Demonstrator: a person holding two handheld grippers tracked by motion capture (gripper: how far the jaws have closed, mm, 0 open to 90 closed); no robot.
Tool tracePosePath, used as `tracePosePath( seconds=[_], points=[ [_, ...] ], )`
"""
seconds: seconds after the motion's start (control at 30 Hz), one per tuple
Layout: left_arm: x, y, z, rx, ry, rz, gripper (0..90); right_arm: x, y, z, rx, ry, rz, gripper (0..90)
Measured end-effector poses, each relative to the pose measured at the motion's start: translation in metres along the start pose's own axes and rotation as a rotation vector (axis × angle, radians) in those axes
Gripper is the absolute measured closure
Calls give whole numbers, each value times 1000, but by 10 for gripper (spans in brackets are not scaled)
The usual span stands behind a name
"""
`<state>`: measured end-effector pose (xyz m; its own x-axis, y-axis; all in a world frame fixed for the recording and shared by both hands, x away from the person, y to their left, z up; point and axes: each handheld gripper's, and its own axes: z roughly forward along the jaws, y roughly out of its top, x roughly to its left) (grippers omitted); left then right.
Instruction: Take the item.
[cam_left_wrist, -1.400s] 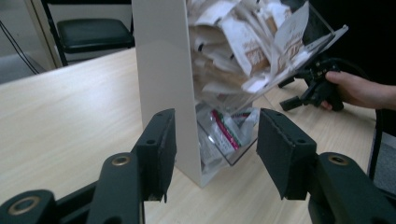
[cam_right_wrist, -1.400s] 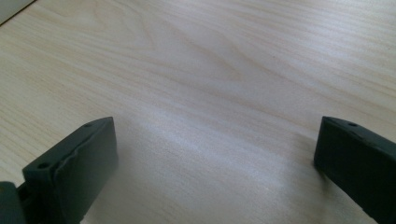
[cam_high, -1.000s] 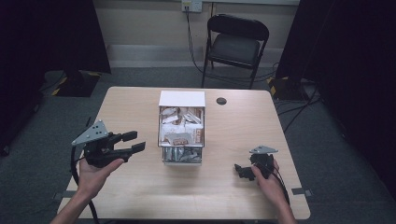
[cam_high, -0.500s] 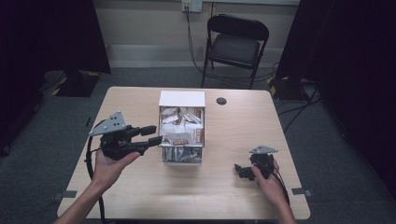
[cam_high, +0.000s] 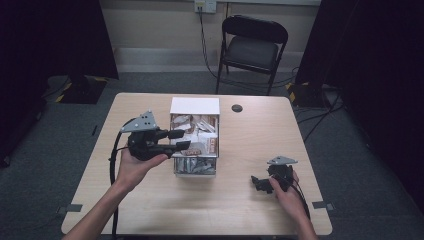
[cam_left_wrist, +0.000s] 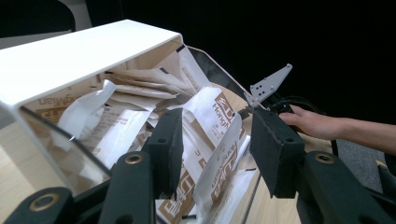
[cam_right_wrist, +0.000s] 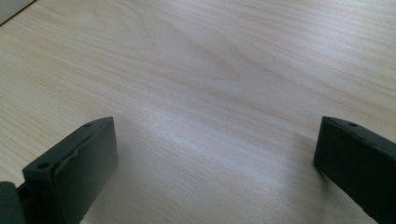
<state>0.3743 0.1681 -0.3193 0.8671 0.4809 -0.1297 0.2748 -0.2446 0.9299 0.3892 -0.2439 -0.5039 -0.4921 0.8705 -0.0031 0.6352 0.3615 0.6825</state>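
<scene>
Left claw (cam_high: 181, 139) has advanced over the box (cam_high: 195, 106), jaws narrowed but still spread, a packet (cam_left_wrist: 212, 140) between them, ungripped. Reach step; next, close on it. Right claw (cam_high: 261, 184) rests spread on the tabletop (cam_high: 150, 210).

Box (cam_high: 195, 106) mid-table, white lid overhanging far end, clear walls ringing packets (cam_left_wrist: 212, 135); entry from above, near end. Bare table (cam_high: 240, 205) right and front. Small black disc (cam_high: 237, 108) beyond box.
</scene>
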Motion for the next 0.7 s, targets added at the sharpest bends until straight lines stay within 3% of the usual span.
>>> tracePosePath(
  seconds=[0.1, 0.53, 0.7],
  points=[
    [-1, -1, 3, 4, 16, 19, 573, 0, 0, 0, 0, -1, 0, 0],
    [-2, -1, 11, 50, -48, 34, 669, 0, 0, 0, 0, 0, 0, 0],
    [-5, -1, 14, 71, -46, 53, 700, 0, 0, 0, 0, -1, 0, 0]
  ],
)
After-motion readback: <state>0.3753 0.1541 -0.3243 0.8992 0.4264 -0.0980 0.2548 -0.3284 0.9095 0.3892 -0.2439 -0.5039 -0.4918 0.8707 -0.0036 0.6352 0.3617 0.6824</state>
